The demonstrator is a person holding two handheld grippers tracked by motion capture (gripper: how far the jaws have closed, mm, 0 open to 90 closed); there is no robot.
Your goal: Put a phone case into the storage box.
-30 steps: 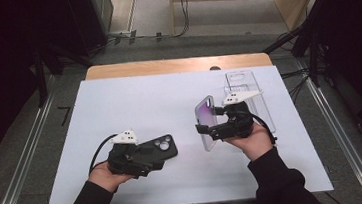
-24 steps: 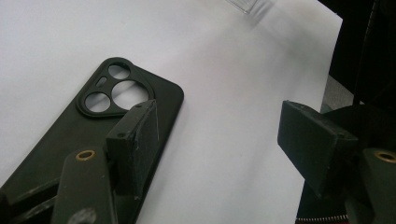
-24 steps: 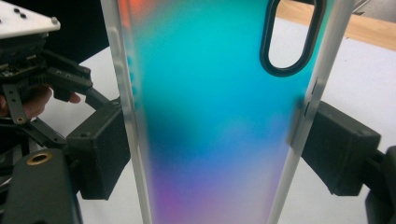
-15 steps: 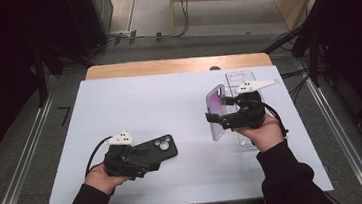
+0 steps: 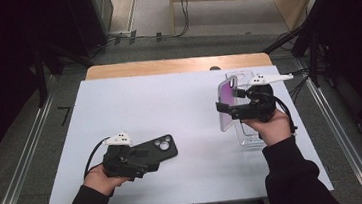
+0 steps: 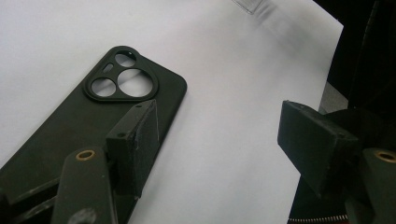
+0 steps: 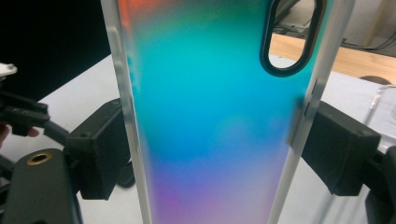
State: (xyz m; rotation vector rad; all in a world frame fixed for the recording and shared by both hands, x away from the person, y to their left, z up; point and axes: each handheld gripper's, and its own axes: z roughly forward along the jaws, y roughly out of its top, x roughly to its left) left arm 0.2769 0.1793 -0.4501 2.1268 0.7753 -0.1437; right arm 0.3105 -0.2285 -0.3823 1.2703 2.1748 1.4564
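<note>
Lifted off the table point(image 5: 169, 108) and held up tall in the right gripper point(image 5: 226, 109): the shiny rainbow phone case point(image 5: 229, 102), just beside the clear box point(image 5: 253, 138), on its left and a bit above it. Pinched tight by its two long edges between the black pads point(image 7: 100, 149), with the camera hole up at the top. Not yet inside the clear box, so probably about halfway done for this case: picked up fine, but a move over the clear box and a gentle drop in left to do. Far to the left of the clear box, flat on the table: the black phone case point(image 5: 160, 146), with the left gripper point(image 5: 147, 159) resting by it. Jaws there wide apart, one pad point(image 6: 135, 140) lying over the black case, the other off to the side, gripping nothing. Likely next in line: grab the black case too and bring it across to the clear box.
</note>
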